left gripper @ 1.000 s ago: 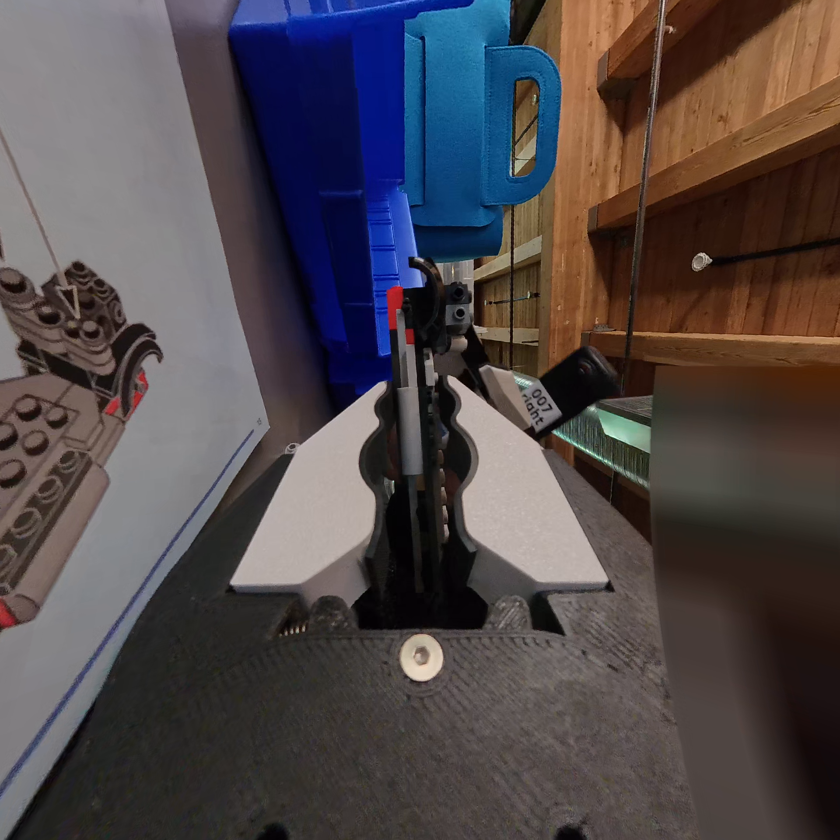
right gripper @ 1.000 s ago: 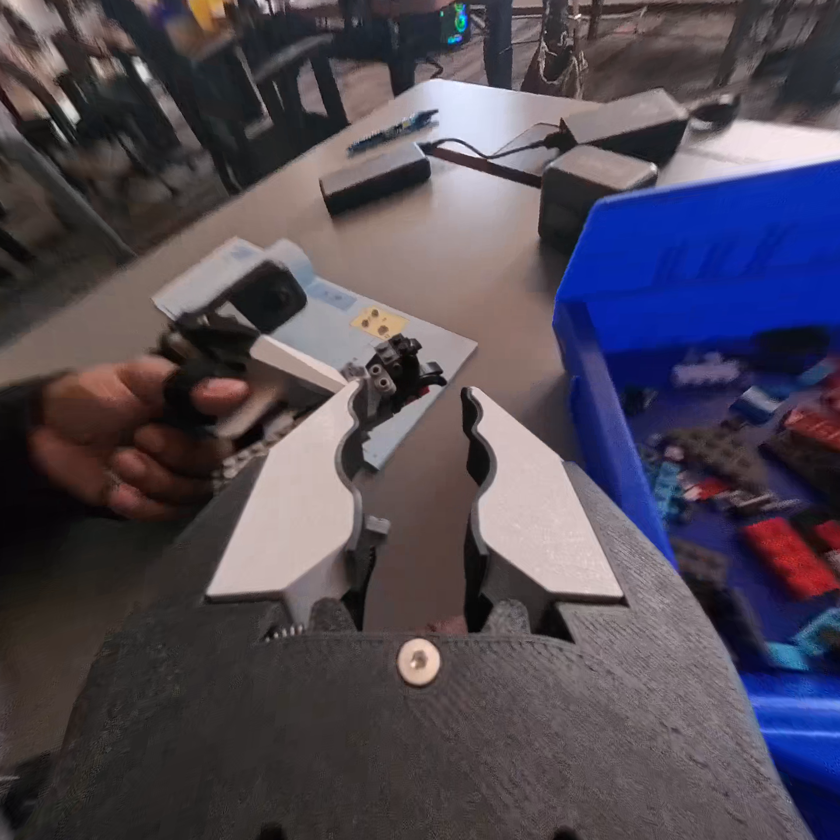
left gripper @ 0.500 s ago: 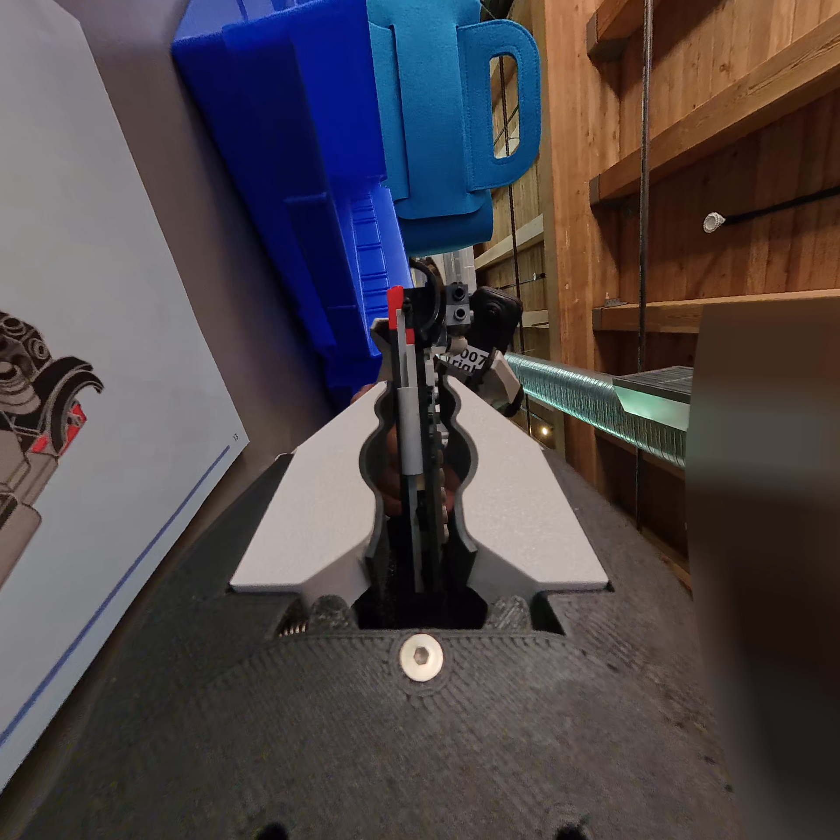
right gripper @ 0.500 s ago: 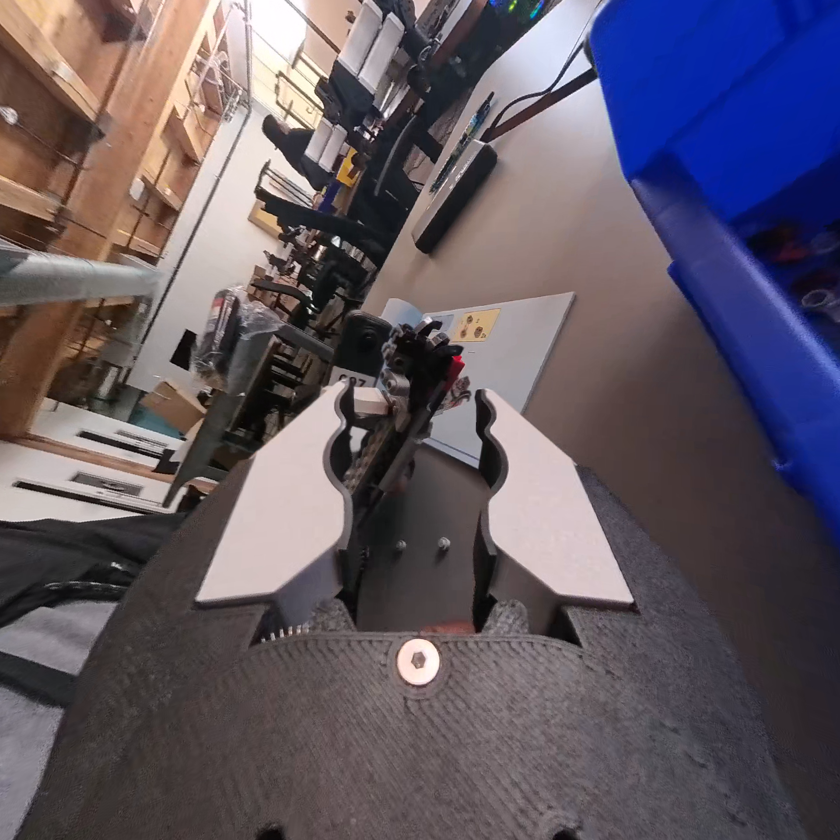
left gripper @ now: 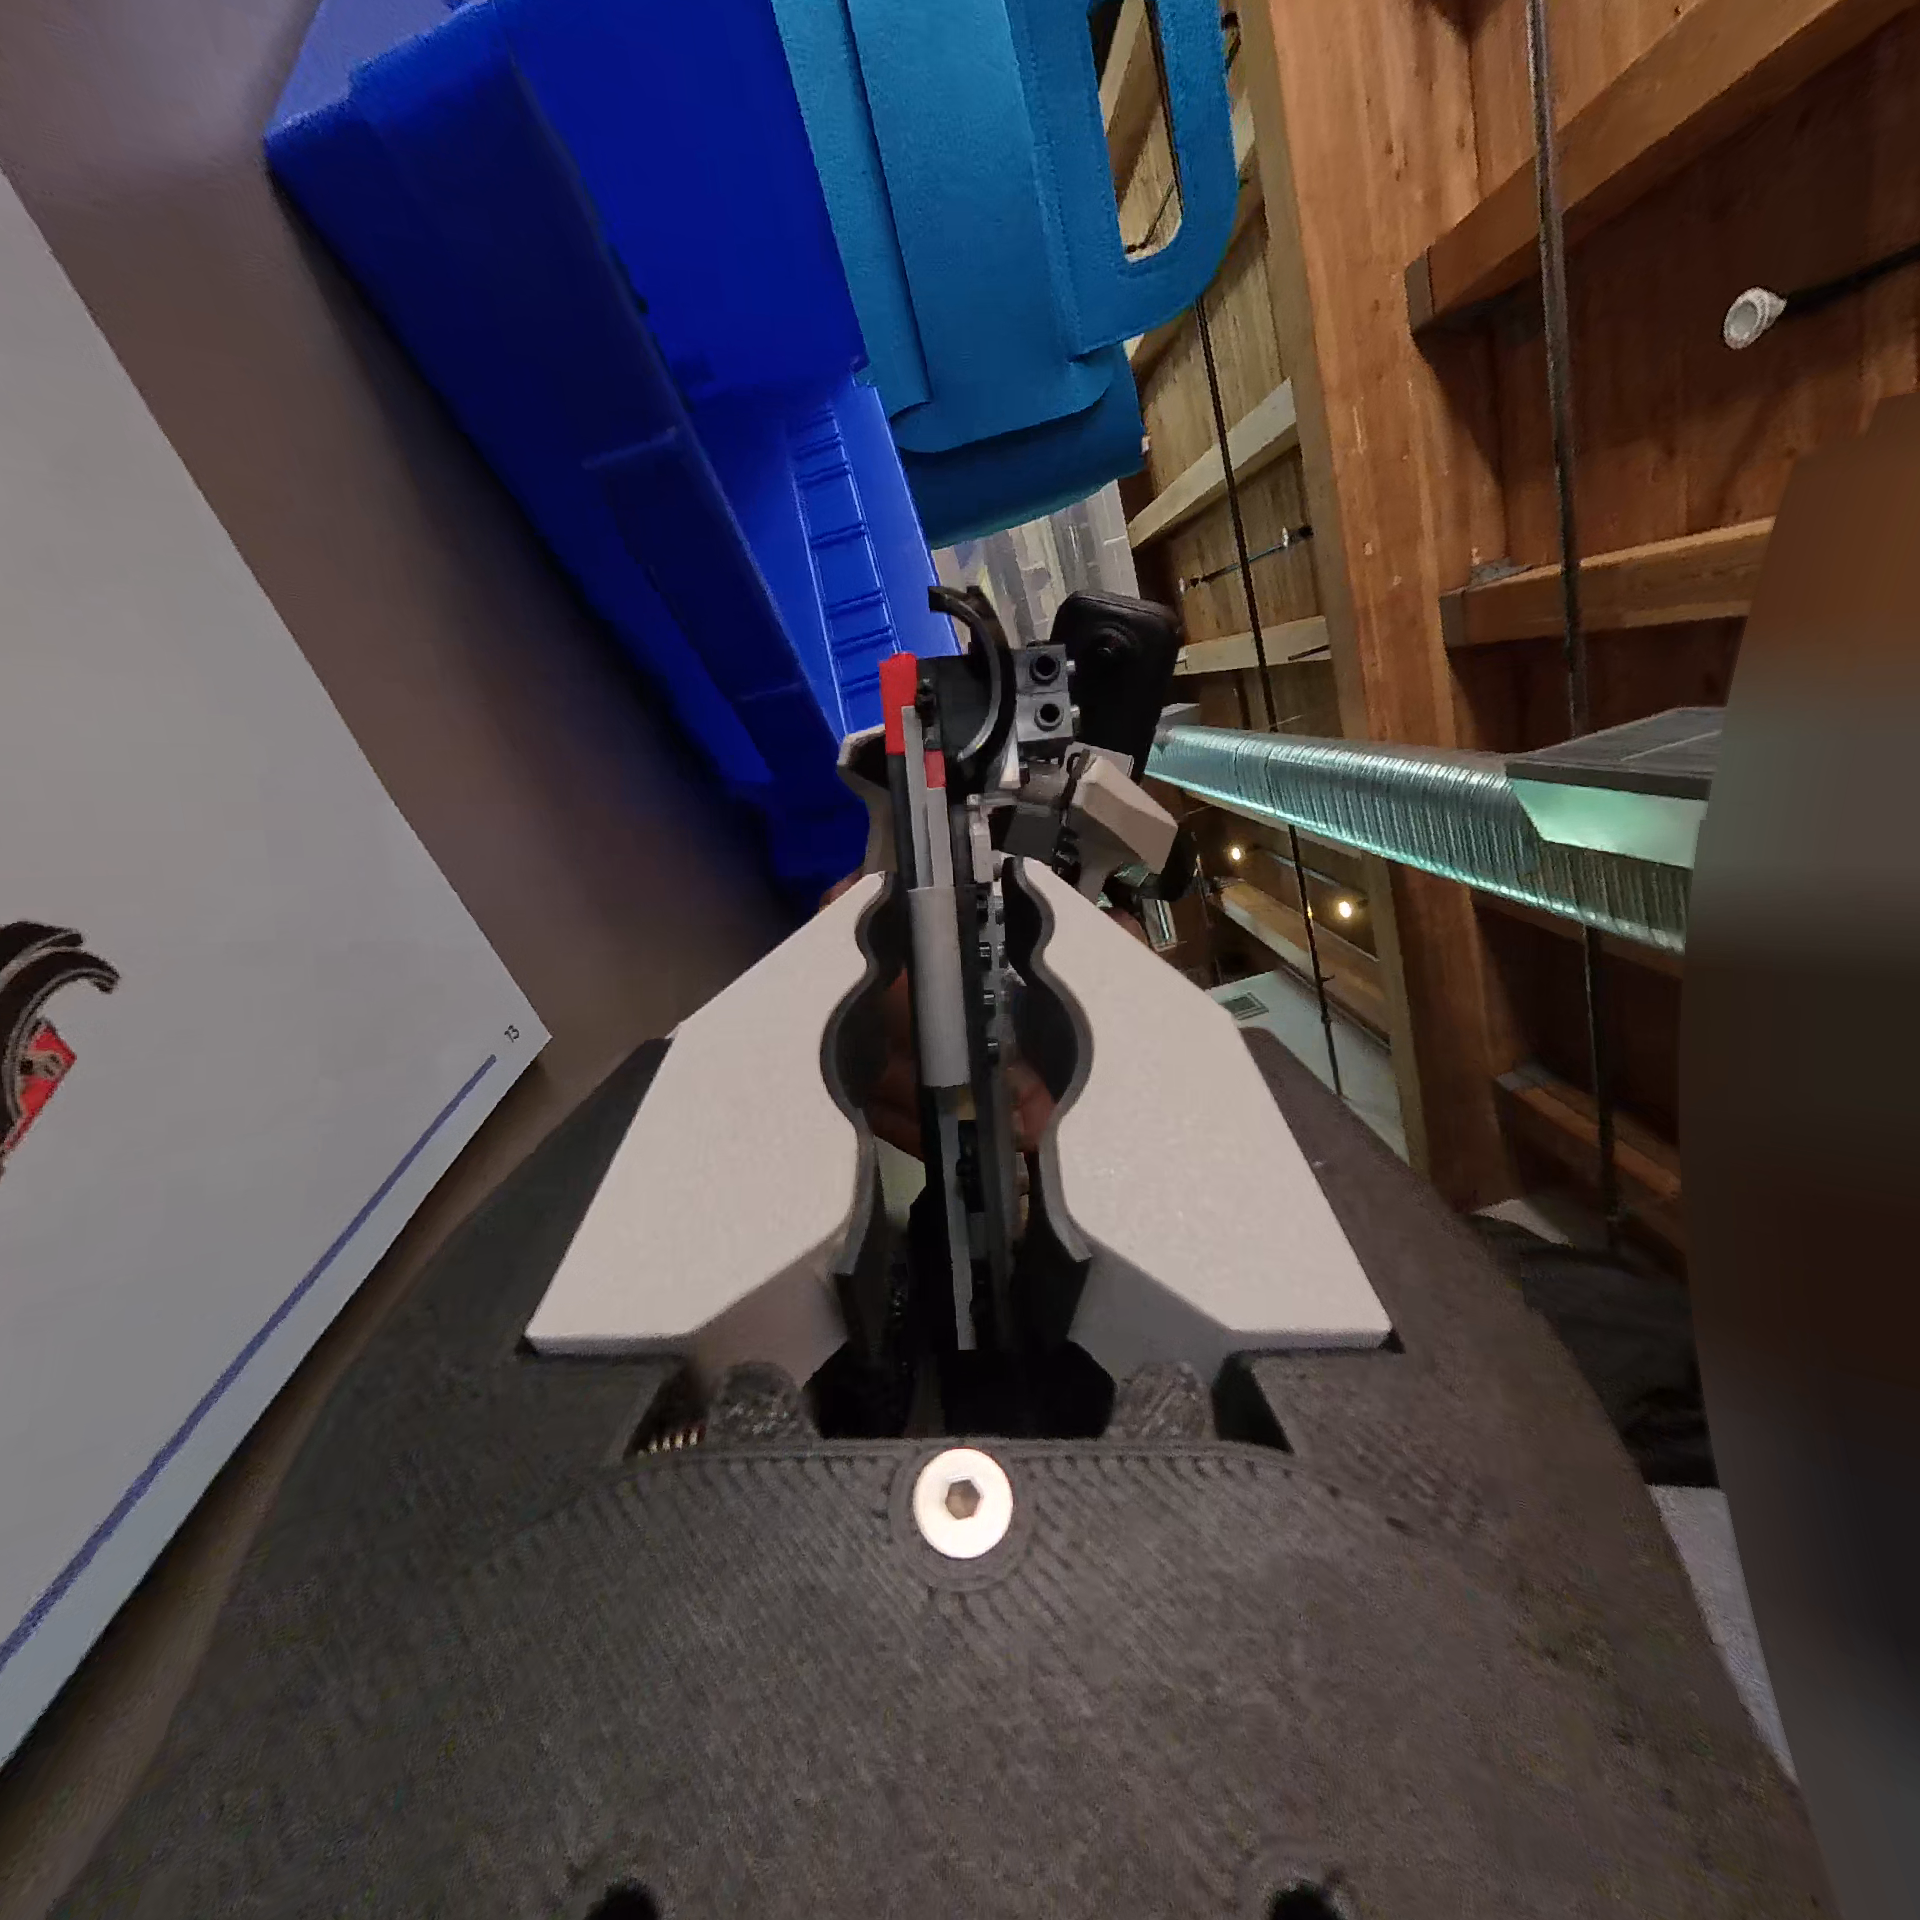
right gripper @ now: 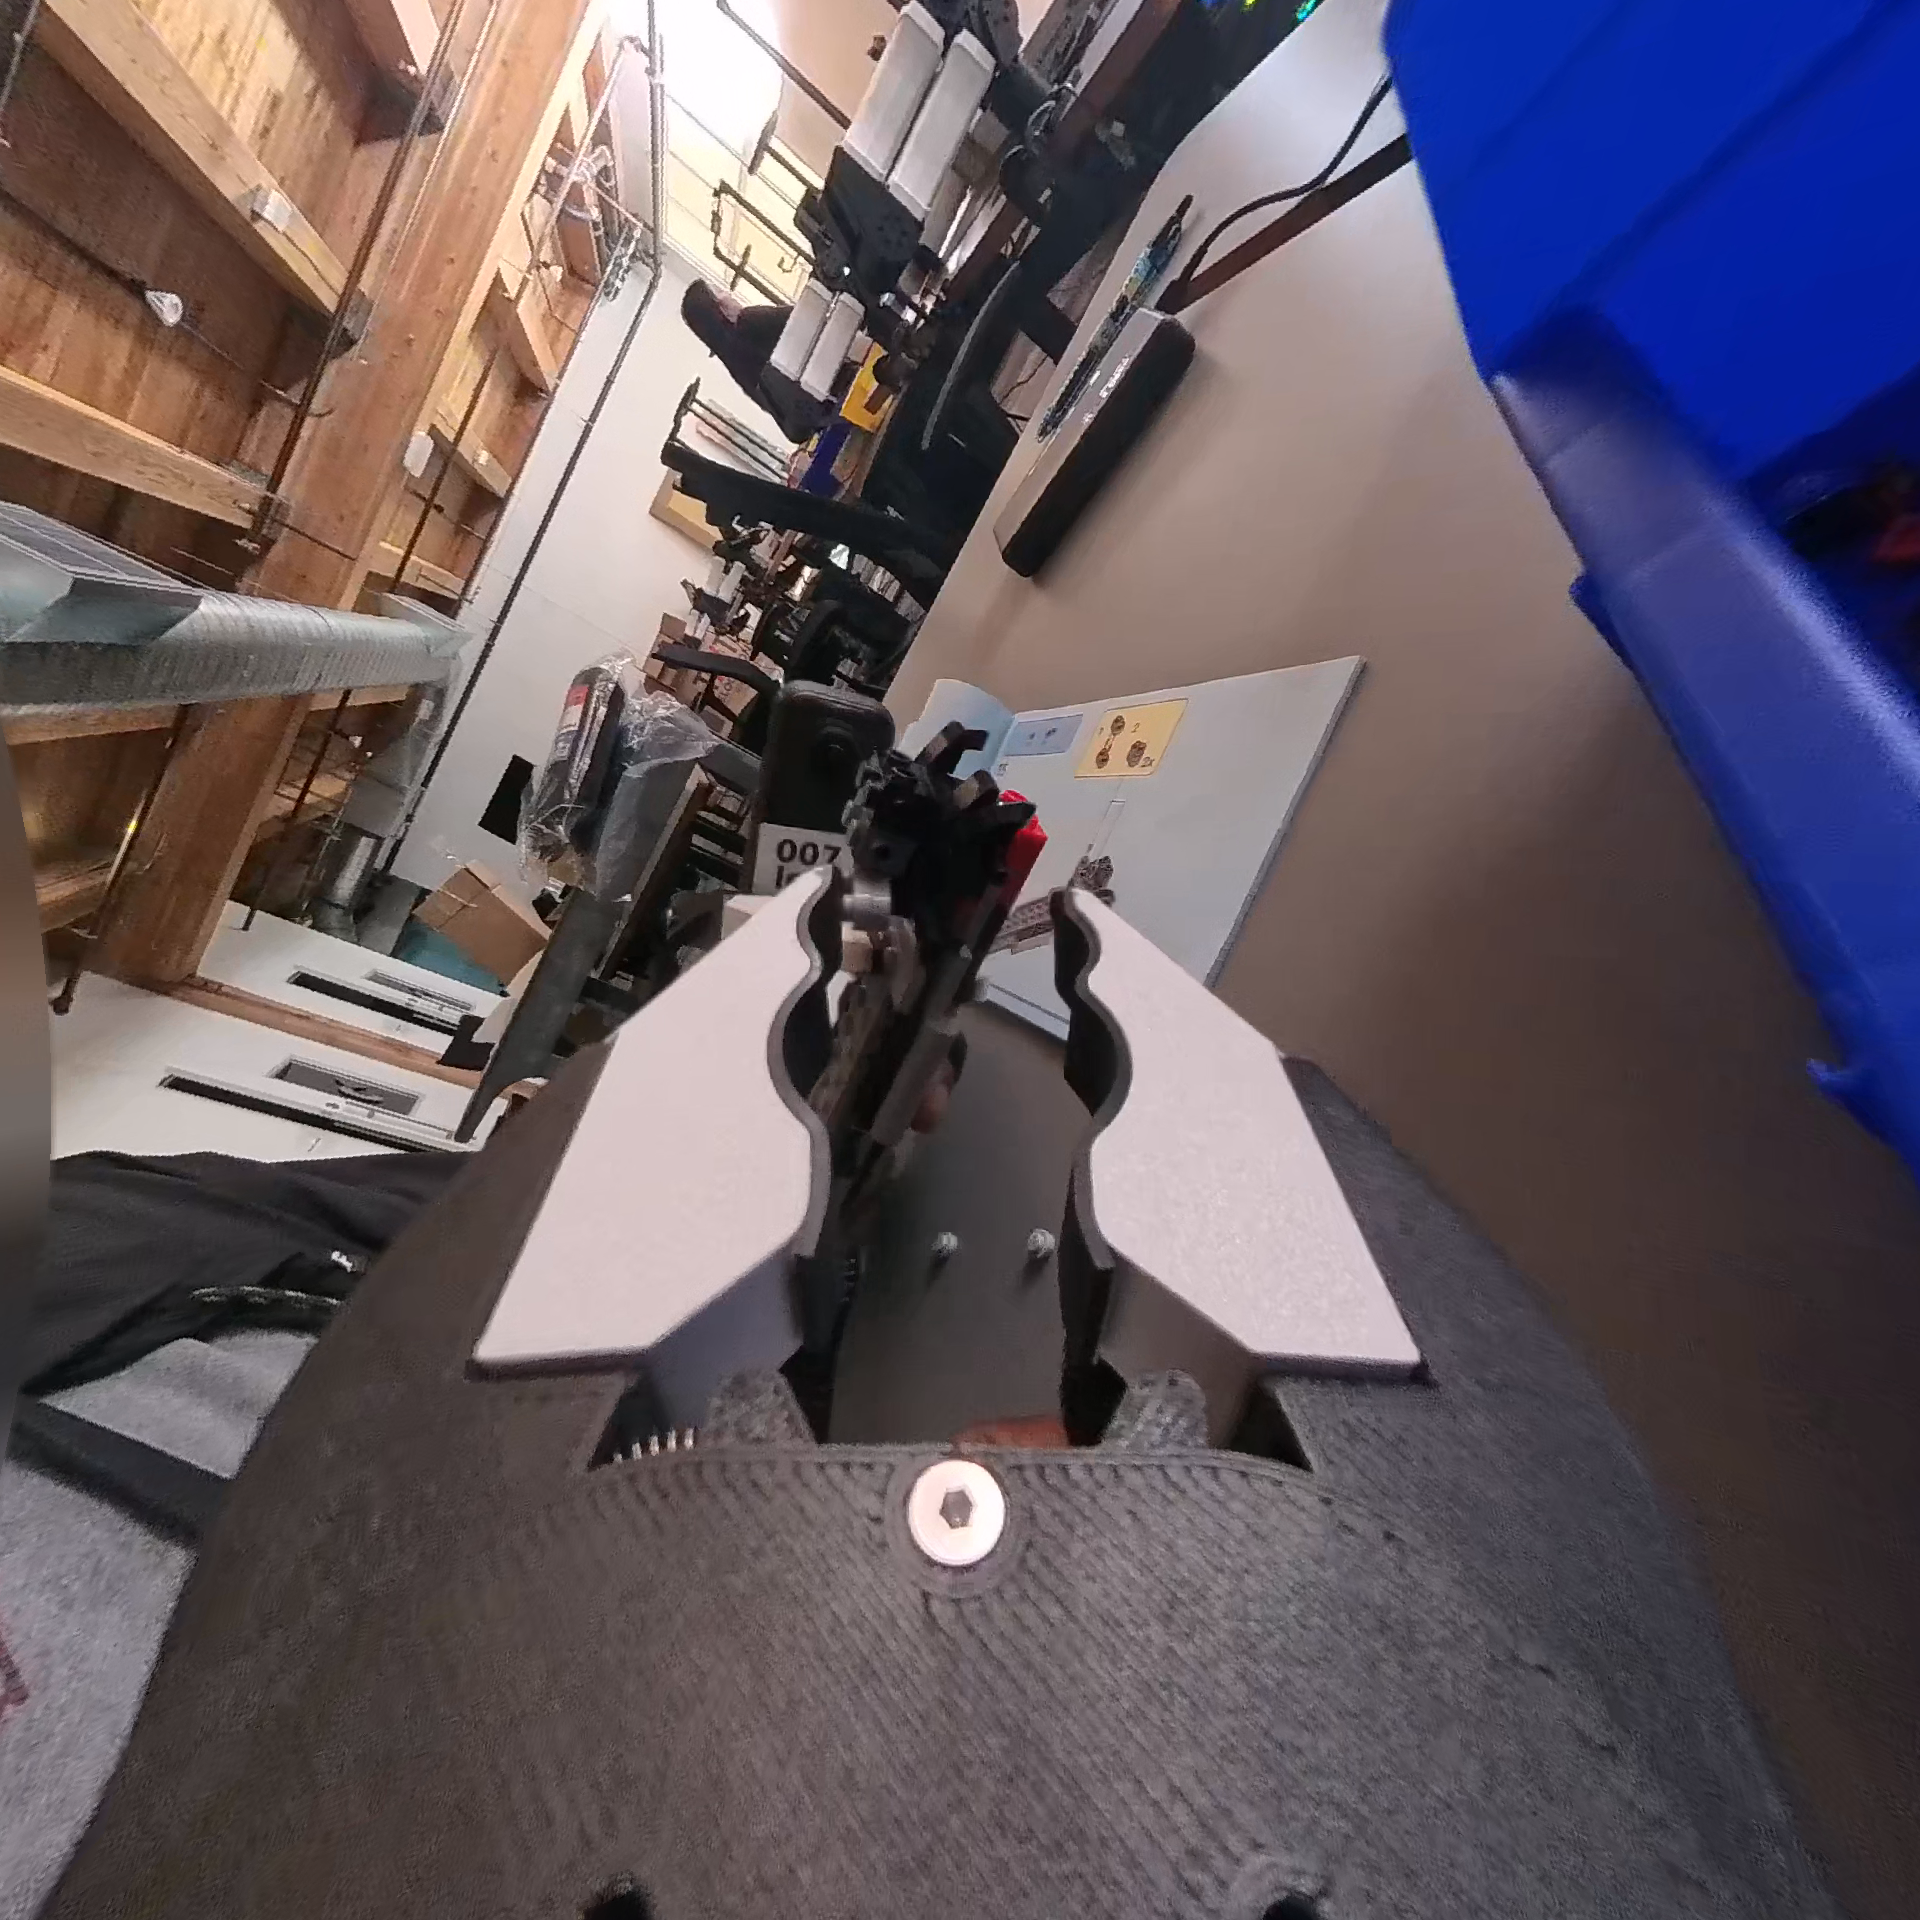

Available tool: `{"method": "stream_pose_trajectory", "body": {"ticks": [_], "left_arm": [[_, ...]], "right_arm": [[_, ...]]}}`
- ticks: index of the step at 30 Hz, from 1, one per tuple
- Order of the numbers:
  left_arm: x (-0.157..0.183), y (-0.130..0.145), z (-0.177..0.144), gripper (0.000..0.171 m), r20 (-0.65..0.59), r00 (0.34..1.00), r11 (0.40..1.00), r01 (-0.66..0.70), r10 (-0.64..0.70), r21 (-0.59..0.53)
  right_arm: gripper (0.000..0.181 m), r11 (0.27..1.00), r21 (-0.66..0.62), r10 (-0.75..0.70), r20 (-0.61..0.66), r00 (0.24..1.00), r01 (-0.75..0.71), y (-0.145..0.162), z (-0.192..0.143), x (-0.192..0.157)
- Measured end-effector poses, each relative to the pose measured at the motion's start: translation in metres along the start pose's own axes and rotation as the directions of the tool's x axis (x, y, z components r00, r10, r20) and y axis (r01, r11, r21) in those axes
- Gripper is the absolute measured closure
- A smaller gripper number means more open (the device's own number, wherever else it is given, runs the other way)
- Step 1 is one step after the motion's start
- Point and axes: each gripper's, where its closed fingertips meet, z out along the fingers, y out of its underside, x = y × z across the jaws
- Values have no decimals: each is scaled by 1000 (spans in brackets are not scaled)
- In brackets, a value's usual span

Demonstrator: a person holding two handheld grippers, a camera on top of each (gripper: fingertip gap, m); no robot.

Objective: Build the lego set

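Lego model (left gripper: 951,894): we saw it raised above the worktop (right gripper: 1351,790), black and grey with red tips.
Left gripper (left gripper: 954,904): its jaws were clamped on the model.
Right gripper (right gripper: 940,925): its jaws stood apart, the model near the left one.
Instruction booklet (right gripper: 1216,790): flat on the worktop.
Blue bin (right gripper: 1714,343): beside the booklet.

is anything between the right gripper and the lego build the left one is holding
Nothing visible. The right gripper has its jaws open around the lego build, which the left gripper holds clamped. The build sits close against one right jaw; contact is unclear.
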Motion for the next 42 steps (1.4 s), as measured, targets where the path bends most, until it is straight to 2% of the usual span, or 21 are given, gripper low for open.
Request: {"method": "stream_pose_trajectory", "body": {"ticks": [5, 21, 36, 42], "left_arm": [[3, -1, 0, 153, -4, 999, 999, -54, 54, -4], [9, 3, 4, 152, 2, 974, 972, -227, 228, -54], [11, 6, 5, 151, -3, 953, 949, -303, 304, -94], [10, 7, 5, 151, 3, 954, 949, -297, 299, -108]], "right_arm": [[148, 1000, 19, -19, 36, 999, 19, -2, 0, -6], [148, 999, 47, -17, 98, 995, 12, -5, -4, -15], [150, 998, 41, 35, 135, 990, -41, -6, -8, -19], [150, 999, 32, 19, 113, 993, -23, -4, -7, -18]]}}
